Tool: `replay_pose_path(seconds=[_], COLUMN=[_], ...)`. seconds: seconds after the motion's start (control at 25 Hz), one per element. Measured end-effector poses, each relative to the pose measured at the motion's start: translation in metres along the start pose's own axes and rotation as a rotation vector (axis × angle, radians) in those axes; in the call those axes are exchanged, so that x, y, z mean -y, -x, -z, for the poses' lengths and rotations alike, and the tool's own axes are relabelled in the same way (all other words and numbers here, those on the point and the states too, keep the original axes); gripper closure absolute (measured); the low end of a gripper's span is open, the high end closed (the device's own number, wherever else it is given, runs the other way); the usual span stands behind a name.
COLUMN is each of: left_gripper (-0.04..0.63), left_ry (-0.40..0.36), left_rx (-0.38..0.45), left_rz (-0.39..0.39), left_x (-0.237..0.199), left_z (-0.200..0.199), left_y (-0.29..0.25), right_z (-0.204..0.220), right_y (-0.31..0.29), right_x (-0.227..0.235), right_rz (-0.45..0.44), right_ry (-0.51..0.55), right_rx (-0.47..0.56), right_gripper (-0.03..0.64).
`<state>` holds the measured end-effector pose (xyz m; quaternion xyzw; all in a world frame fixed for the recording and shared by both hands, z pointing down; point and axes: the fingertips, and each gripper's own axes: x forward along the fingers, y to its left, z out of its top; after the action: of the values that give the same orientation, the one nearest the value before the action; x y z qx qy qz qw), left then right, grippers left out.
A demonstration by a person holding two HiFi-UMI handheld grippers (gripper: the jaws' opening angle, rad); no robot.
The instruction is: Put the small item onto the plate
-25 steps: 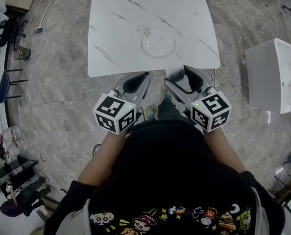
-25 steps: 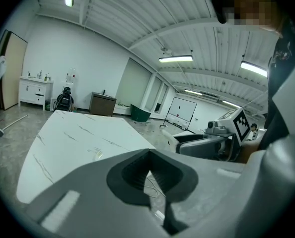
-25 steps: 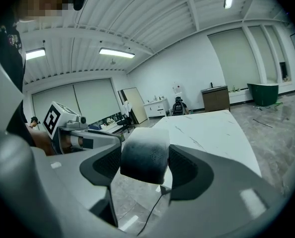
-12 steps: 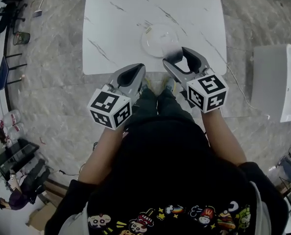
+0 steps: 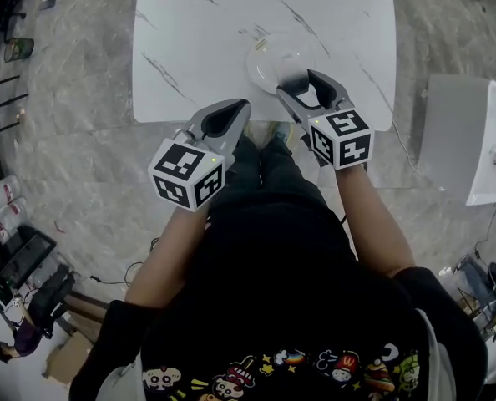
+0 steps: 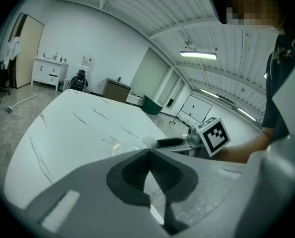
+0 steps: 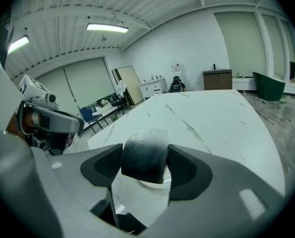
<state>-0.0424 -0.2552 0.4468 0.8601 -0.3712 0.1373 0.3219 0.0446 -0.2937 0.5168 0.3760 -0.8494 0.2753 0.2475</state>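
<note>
A clear glass plate [image 5: 269,63] lies near the front edge of the white marble table [image 5: 198,32]. My right gripper [image 5: 298,83] is shut on the small item [image 5: 293,82], a pale block with a dark grey band, held at the plate's near rim. In the right gripper view the small item [image 7: 145,155] sits clamped between both pads, with the plate [image 7: 150,184] just under it. My left gripper [image 5: 241,107] hangs at the table's front edge, shut and empty. Its view shows the plate [image 6: 115,147] and the small item [image 6: 148,141] beyond its closed tips.
A second white table [image 5: 492,140] stands to the right. Chairs and clutter [image 5: 14,48] line the far left over the grey stone floor. The person's legs and shoes [image 5: 273,136] are right below the table's front edge.
The right gripper has carried the small item forward from in front of the table edge to the plate's near rim. The left gripper has also come forward a little.
</note>
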Motion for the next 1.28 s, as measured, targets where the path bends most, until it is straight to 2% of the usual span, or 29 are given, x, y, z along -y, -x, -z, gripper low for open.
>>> replay_pose_path(seconds=[0.24, 0.72, 1.28], left_gripper=[0.595, 0.595, 0.595], left_ry=[0.048, 0.108, 0.138], left_rx=[-0.013, 0.026, 0.038], left_rz=[-0.005, -0.011, -0.003], left_x=[-0.023, -0.049, -0.062], left_z=[0.012, 0.015, 0.019], left_y=[0.000, 0.007, 0.007], right_z=[0.010, 0.024, 0.028], right_y=[-0.036, -0.075, -0.094], right_x=[0.014, 0.023, 0.028], right_rz=[0.031, 0.065, 0.033], right_ry=[0.031, 0.107, 0.056], right_rx=[-0.079, -0.253, -0.345], right_gripper=[0.307, 0.305, 0.301])
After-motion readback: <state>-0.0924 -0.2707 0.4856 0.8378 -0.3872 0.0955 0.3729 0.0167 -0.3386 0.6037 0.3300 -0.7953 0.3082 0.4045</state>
